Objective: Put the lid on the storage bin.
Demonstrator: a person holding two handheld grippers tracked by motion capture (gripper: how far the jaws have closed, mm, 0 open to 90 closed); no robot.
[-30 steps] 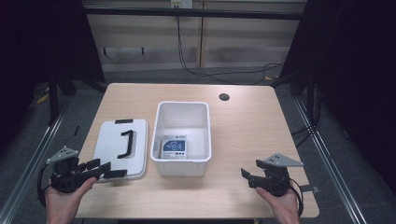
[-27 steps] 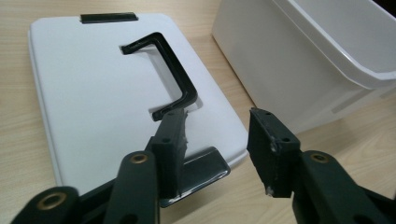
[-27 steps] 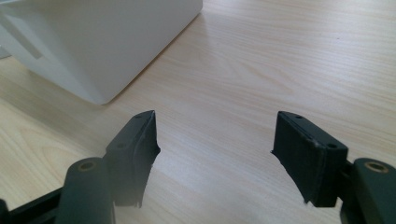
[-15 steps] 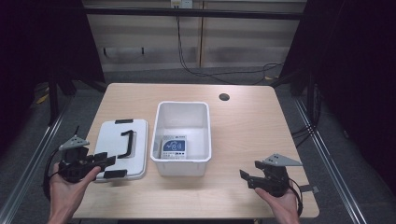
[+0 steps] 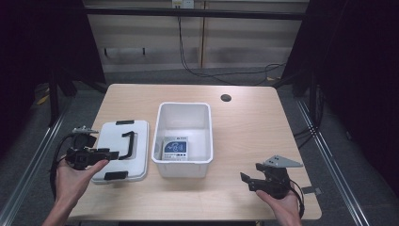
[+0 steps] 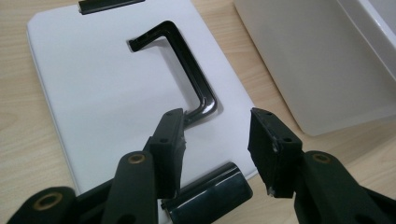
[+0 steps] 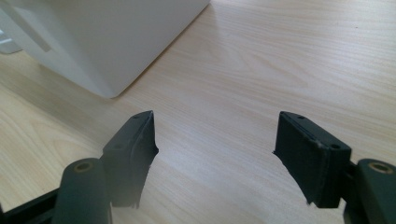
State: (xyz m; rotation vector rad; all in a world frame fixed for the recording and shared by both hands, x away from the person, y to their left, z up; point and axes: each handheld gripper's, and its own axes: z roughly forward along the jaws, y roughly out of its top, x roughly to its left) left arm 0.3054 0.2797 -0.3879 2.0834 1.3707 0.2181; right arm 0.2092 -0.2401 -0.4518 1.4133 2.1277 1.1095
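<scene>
Top view: my left gripper [image 5: 110, 154] hangs over the near part of the white lid [image 5: 113, 141], its jaws spread apart and empty; in the left gripper view they flank the near end of the lid's black handle [image 6: 187, 79] without touching it. The lid lies flat just left of the white bin [image 5: 183, 165], which holds a small blue-and-white box [image 5: 175, 148]. My right gripper [image 5: 247, 181] sits near the table [image 5: 254, 122] front edge, jaws wide apart, gripping nothing.

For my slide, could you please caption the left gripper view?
Open left claw poised above the white lid, near its black handle, beside the white bin.
</scene>
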